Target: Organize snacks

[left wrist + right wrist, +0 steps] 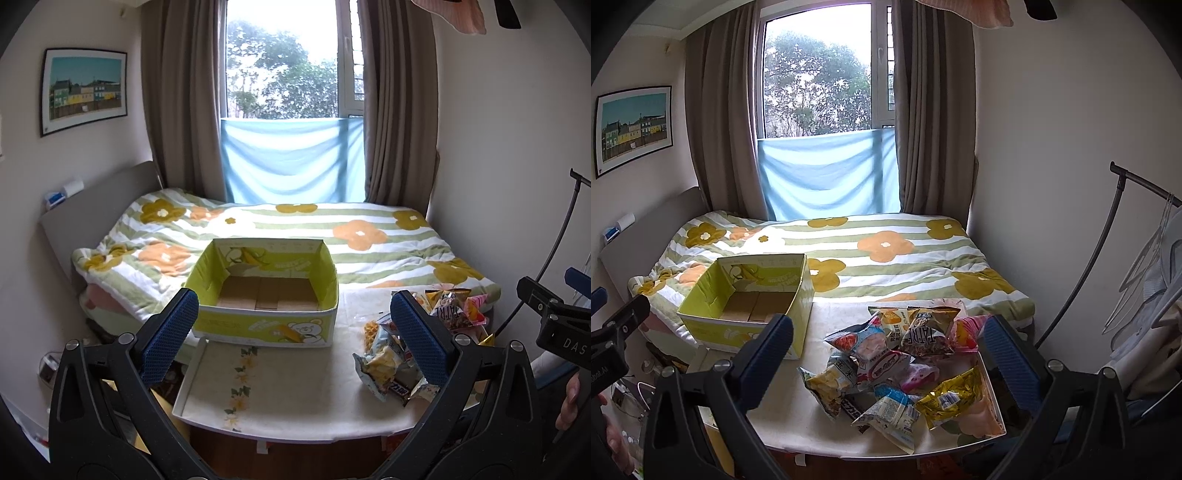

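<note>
Snack packets lie heaped at table's right edge; the green-and-yellow cardboard box, open-topped w/ bare bottom, sits at far left corner against the bed. Left gripper fingers spread wide, holding nothing. Right gripper fingers likewise wide apart, touching nothing.

The cardboard box is lime green with a white bear and yellow corn print. The quilt has green and white stripes with orange and mustard flowers. The tongs' pads are dark blue.
</note>
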Tool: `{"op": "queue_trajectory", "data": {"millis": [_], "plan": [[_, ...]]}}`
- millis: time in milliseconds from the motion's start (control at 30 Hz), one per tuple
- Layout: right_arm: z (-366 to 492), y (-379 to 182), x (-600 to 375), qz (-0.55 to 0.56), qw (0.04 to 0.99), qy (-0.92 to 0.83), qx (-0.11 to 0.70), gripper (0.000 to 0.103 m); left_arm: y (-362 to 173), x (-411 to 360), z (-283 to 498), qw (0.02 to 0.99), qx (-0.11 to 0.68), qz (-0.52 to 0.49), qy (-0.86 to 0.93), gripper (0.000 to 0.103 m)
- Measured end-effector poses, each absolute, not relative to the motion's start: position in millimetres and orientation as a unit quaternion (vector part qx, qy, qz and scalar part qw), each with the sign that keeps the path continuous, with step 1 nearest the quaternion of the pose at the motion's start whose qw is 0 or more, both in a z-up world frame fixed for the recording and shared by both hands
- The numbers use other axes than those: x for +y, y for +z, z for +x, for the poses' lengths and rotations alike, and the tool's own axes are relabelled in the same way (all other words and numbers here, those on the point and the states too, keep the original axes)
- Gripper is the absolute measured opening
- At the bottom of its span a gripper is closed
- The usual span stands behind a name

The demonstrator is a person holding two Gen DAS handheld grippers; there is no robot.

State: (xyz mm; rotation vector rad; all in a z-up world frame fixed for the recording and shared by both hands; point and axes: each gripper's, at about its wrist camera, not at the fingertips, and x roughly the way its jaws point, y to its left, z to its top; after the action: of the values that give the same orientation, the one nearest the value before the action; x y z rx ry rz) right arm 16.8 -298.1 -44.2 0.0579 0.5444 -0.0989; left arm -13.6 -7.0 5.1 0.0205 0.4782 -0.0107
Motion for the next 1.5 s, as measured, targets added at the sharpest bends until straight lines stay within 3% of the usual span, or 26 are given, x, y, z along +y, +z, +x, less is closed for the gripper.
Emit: {"op": "queue_trajectory", "data": {"millis": [1500], "plan": [[14.6,-44.1,-292.6,0.026,0.961,-0.051,0.271,0.103,2.7,-7.6,-7.9,0.971,0.24,0.011,-0.013,0.103]]}}
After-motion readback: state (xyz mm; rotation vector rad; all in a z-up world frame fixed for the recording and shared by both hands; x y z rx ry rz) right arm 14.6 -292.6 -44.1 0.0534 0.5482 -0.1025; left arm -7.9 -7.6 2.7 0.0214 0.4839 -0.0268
